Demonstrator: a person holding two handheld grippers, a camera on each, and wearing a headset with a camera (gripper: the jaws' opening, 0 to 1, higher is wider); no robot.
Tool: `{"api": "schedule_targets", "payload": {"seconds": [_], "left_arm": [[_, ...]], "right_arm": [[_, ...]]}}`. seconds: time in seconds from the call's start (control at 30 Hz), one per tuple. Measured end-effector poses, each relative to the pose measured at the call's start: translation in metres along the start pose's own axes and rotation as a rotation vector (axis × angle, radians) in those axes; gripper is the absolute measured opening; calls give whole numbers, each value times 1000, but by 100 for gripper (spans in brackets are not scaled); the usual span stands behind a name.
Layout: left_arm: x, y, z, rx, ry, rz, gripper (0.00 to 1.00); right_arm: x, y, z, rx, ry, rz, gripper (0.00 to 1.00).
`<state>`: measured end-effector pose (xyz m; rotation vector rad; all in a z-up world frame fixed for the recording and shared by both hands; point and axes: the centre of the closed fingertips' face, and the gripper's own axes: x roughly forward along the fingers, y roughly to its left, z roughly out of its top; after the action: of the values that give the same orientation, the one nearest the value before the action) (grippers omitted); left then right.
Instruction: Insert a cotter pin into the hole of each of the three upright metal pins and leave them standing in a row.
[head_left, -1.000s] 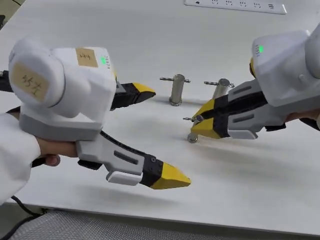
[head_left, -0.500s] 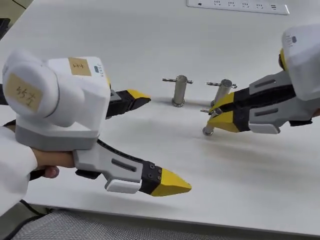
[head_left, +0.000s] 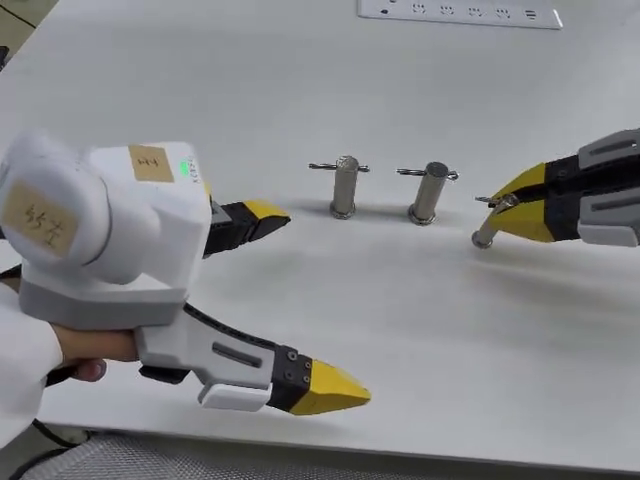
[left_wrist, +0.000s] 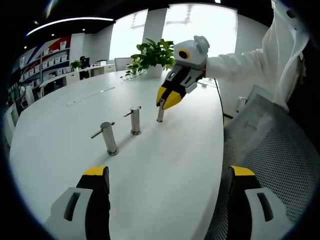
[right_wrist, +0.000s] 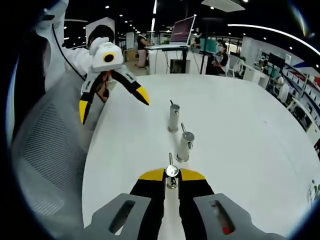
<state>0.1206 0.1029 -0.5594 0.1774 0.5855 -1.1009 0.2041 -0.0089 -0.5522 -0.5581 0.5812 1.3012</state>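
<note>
Rightward went the right gripper, jaws clamped on the third pin, tilted just beside the middle pin, the end pin beyond it. The left gripper holds its jaws apart over the bench, well short of all three.

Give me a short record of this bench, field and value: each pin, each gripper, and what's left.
left pin: upright on the table, cotter pin through its top
middle pin: upright beside it, cotter pin through its top
third pin: tilted, right of the other two, cotter pin in, lower end near the table
right gripper: shut on the third pin's top
left gripper: open, holds nothing, apart from the pins
left to do: likely stand the third pin upright in the row
</note>
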Motion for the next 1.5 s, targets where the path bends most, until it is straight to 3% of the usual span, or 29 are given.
{"api": "schedule_targets", "payload": {"seconds": [0.5,1.07,1.3,1.37,1.5], "left_arm": [[-7,3,0,-9,4,22,98],[-16,5,5,21,19,44,97],[-20,6,9,21,12,60,97],[-21,6,10,21,12,63,97],[-24,7,10,18,12,74,97]], "right_arm": [[5,-38,-18,-27,22,2,3],[9,-44,-22,0,-3,20,4],[12,-46,-24,1,12,9,5],[14,-45,-28,4,33,9,8],[11,-44,-25,20,8,-6,17]]}}
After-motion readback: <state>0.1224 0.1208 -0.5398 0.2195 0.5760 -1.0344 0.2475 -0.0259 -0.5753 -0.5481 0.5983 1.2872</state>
